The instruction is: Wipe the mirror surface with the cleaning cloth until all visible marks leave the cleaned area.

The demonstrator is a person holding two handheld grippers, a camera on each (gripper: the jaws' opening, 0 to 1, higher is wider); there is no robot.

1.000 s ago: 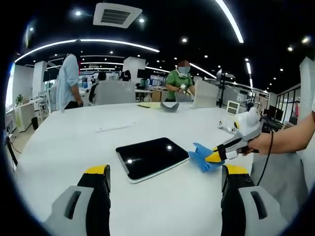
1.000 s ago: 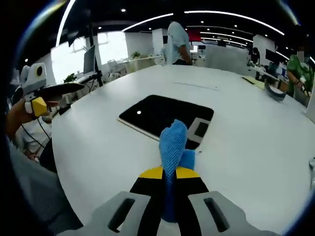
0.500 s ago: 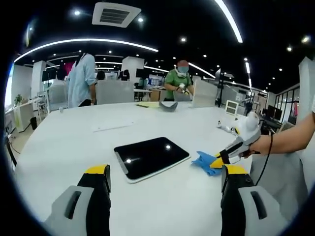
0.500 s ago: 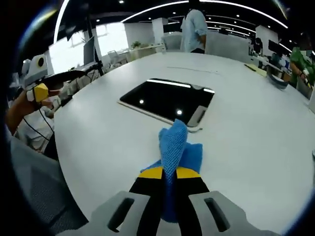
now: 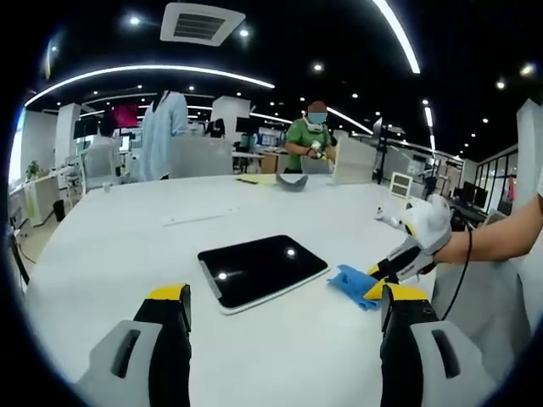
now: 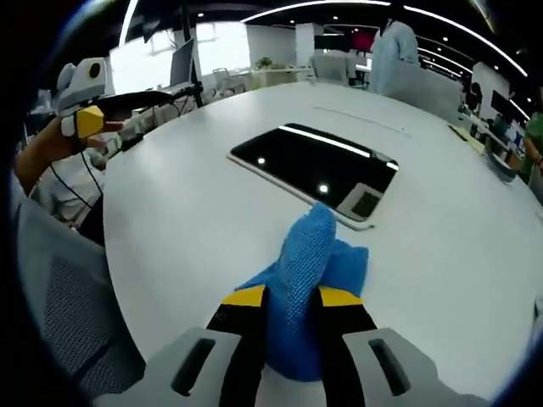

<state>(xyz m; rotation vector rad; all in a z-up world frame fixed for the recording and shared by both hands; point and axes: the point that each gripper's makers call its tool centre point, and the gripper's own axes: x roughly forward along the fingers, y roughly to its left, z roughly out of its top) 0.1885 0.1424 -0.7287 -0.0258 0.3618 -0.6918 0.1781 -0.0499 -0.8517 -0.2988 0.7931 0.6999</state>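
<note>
We see white tabletop (image 5: 110,246) spread wide, dark mirror (image 5: 261,270) lying flat near its middle. Our left tongs (image 5: 284,318) hang above near edge, jaws wide, nothing between. Our right tongs (image 6: 287,307) pinch blue cleaning cloth (image 6: 307,271) just beside mirror's near corner, cloth apart from glass, bunched upward between jaws.

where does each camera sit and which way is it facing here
Left gripper view: rides the left gripper, jaws apart, looking across the white table at the mirror; a forearm holds the right gripper at right.
Right gripper view: rides the right gripper, jaws shut on the blue cloth, facing the mirror.
Shared: mirror, cloth, table.
</note>
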